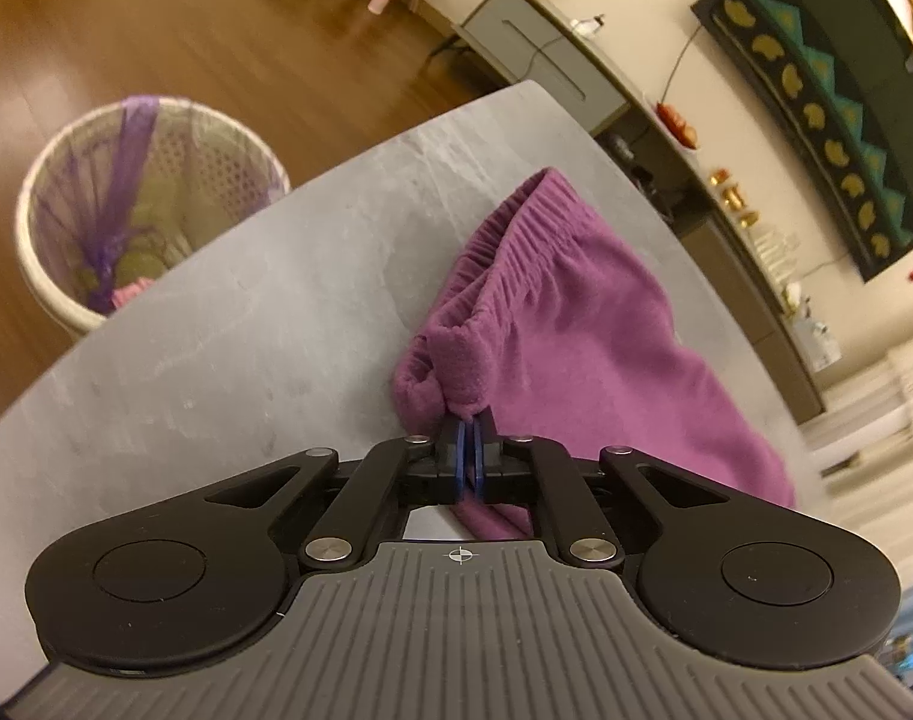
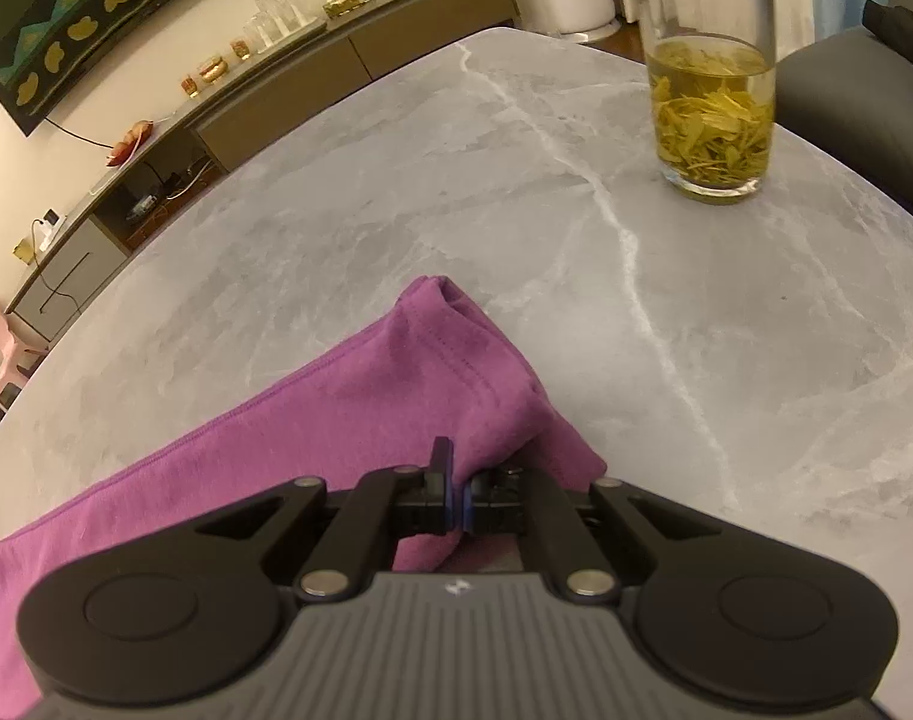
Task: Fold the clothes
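No legible writing in either wrist view

No text, brand, number or sign can be read on anything in the two views. The only printed mark is a small crosshair symbol [image 1: 460,554] on the ribbed grey body of the left gripper; a similar small mark [image 2: 455,587] on the right gripper's body is too blurred to make out.

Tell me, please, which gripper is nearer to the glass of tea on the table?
Right. The right gripper, shut on the purple trousers, has the glass of tea ahead, to its right. The left gripper grips the waistband end; no glass shows in its view.
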A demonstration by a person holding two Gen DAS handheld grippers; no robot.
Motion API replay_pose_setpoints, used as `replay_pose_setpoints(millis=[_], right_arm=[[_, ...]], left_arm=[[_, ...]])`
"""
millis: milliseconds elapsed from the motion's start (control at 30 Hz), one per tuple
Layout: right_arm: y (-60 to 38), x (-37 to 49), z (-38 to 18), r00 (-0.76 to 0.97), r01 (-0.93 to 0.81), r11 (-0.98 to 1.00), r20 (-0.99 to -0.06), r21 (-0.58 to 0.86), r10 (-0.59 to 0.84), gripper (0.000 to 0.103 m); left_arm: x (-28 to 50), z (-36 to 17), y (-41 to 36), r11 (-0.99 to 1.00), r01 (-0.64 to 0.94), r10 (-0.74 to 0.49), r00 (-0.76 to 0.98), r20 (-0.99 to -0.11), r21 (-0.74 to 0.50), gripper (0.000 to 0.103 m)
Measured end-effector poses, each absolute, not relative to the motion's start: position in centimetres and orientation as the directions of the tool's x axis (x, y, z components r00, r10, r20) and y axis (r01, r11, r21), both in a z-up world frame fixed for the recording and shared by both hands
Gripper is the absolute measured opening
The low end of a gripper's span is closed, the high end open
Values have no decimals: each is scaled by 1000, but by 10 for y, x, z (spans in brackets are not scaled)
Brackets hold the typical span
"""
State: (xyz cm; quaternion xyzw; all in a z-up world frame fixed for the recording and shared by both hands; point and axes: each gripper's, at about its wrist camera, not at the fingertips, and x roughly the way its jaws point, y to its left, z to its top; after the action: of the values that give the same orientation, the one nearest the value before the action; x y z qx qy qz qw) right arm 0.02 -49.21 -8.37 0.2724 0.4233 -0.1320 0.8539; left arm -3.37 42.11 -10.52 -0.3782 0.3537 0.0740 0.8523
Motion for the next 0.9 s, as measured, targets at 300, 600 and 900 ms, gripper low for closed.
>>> replay_pose_setpoints(millis=[300, 600, 900], right_arm=[[-476, -30, -50, 578, 590, 804, -735, 76, -355, 52], [-286, -39, -19, 792, 102, 989, -593, -109, -147, 48], [-4, -62, -47, 726, -649, 664, -564, -371, 393, 41]], left_arm=[[-57, -68, 397, 785, -344, -65, 782, -620, -516, 17], [-56, -57, 330, 831, -131, -255, 773, -580, -541, 19], [-40, -88, 216, 830, 98, -473, 644, -601, -549, 20]])
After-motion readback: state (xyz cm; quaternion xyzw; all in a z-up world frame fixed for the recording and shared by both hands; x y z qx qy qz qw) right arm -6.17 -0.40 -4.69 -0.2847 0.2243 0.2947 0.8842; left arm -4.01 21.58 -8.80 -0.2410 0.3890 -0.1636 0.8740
